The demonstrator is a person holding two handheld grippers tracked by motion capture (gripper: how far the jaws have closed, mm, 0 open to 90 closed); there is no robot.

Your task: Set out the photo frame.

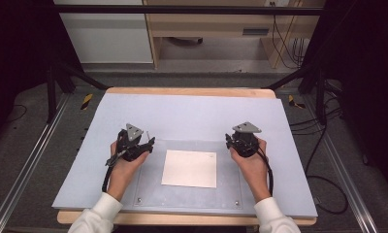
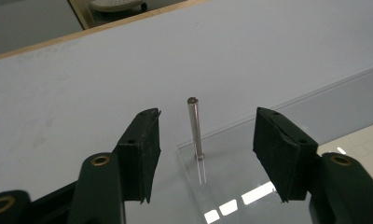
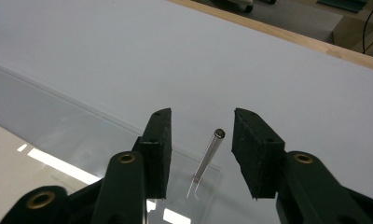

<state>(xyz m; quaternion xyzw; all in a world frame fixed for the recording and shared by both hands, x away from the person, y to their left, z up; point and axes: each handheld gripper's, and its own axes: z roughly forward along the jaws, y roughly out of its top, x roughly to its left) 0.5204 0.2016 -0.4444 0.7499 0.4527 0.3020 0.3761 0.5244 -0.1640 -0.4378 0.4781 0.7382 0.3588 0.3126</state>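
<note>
Left claw [image 2: 201, 154] spread, pin [image 2: 194, 127] between jaws at 12. Right claw [image 3: 201, 154] spread astride other pin [image 3: 209, 154]. Likely lined up for pinching; plate [image 1: 148, 194] on desk [image 1: 192, 109].

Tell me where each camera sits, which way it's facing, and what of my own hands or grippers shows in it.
High view: above your side, looking forward and down on the grey mat, clear acrylic plate and white sheet; both hands, left gripper and right gripper.
Left gripper view: rides the left gripper, looking along its open jaws at a metal pin on the plate's corner.
Right gripper view: likewise; right gripper open around another pin.
Shared: mat, plate, sheet.
</note>
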